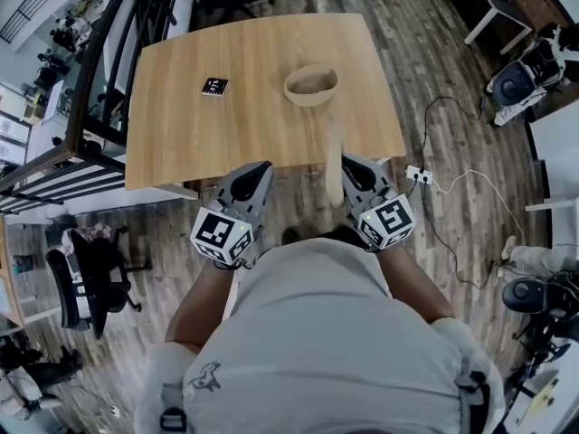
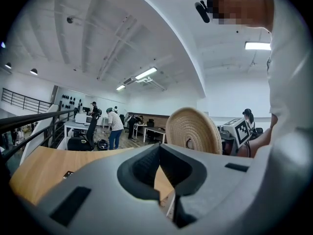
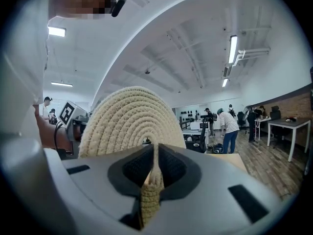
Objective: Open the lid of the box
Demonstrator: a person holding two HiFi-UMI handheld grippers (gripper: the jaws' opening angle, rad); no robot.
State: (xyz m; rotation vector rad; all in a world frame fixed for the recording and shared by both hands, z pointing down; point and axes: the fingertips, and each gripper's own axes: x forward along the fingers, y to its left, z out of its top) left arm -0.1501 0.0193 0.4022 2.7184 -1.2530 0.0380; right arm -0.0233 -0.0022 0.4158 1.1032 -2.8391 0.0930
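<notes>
A round woven basket point(image 1: 310, 85) stands open on the wooden table point(image 1: 181, 143). Its flat woven lid point(image 1: 334, 165) hangs on edge over the table's near side, with my right gripper point(image 1: 348, 163) shut on its rim. In the right gripper view the lid point(image 3: 132, 119) stands upright as a coiled disc, its rim pinched between the jaws of the right gripper point(image 3: 152, 153). The left gripper point(image 1: 261, 166) is beside it at the table's near edge, shut and empty. In the left gripper view the lid point(image 2: 193, 131) shows to the right beyond the closed left gripper point(image 2: 160, 153).
A small black-and-white marker card point(image 1: 214, 87) lies on the table left of the basket. A power strip point(image 1: 418, 174) and its cables lie on the floor at the right. A metal railing point(image 1: 99, 70) runs along the table's left side, with an office chair point(image 1: 90, 269) below it.
</notes>
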